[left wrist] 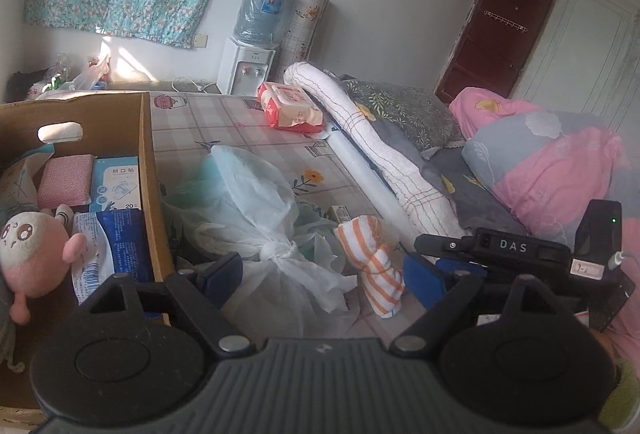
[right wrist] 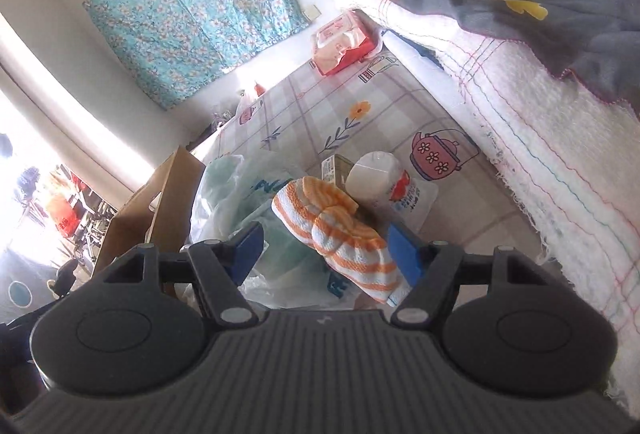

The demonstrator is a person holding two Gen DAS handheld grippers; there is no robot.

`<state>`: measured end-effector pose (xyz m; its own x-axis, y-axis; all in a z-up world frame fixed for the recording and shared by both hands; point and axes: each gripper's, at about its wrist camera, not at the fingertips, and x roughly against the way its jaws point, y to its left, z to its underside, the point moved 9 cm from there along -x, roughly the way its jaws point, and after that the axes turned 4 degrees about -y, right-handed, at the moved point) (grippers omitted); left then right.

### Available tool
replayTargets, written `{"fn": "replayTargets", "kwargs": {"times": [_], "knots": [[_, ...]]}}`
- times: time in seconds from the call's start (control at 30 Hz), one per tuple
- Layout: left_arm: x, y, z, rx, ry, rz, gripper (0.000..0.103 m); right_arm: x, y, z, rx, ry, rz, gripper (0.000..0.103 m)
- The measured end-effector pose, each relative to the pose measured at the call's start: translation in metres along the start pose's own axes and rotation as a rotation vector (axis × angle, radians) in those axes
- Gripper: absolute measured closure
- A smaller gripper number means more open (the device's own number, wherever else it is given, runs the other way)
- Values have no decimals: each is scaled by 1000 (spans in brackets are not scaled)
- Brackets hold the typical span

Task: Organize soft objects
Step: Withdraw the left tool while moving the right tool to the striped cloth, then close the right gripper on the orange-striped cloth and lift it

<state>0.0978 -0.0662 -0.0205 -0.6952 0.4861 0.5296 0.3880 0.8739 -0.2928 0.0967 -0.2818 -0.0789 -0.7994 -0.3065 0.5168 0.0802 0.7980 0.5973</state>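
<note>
An orange-and-white striped towel (left wrist: 374,266) lies rolled on the patterned mat, right of a knotted white plastic bag (left wrist: 256,209). My left gripper (left wrist: 324,276) is open above the bag and towel. My right gripper (right wrist: 326,254) is open, its blue pads either side of the towel (right wrist: 344,238), not closed on it. The right gripper also shows in the left wrist view (left wrist: 496,254). A cardboard box (left wrist: 146,161) at left holds a pink plush toy (left wrist: 30,246), a pink sponge (left wrist: 66,179) and packets.
A red tissue pack (left wrist: 290,105) lies farther back on the mat. A white rolled blanket (left wrist: 376,153) and a bed with pillows (left wrist: 552,161) border the right. A white pouch (right wrist: 384,181) and small carton (right wrist: 334,169) sit behind the towel. A water dispenser (left wrist: 250,61) stands by the wall.
</note>
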Motion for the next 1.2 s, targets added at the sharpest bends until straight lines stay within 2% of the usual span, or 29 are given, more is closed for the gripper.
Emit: {"fn": "replayTargets", "kwargs": {"times": [0.13, 0.23, 0.33, 0.4, 0.43, 0.53, 0.63, 0.73, 1.03, 1.13, 1.2], "knots": [[-19, -19, 3, -13, -5, 16, 16, -13, -1, 1, 76, 31, 12, 34], [-36, -31, 5, -13, 6, 37, 21, -17, -6, -3, 61, 46, -34, 34], [-53, -44, 10, -22, 33, 66, 30, -29, -12, -1, 44, 92, -65, 34], [-63, -49, 14, -40, 53, 62, 42, -38, -18, 1, 35, 117, -71, 35], [-68, -50, 16, -46, 64, 58, 43, -42, -21, 2, 25, 125, -75, 35], [-79, -52, 25, -37, 105, 68, 43, -53, -30, 3, -9, 149, -103, 38], [-83, -51, 31, -38, 128, 60, 43, -65, -39, 9, -63, 196, -131, 49], [-87, -50, 38, -39, 152, 57, 43, -68, -45, 13, -153, 226, -174, 54], [-104, -64, 54, -79, 246, 89, 33, -67, -60, 38, -453, 333, -299, 56], [-114, -66, 60, -92, 275, 83, 35, -68, -61, 45, -499, 347, -322, 57], [-118, -65, 64, -98, 294, 83, 44, -68, -60, 47, -510, 346, -335, 57]]}}
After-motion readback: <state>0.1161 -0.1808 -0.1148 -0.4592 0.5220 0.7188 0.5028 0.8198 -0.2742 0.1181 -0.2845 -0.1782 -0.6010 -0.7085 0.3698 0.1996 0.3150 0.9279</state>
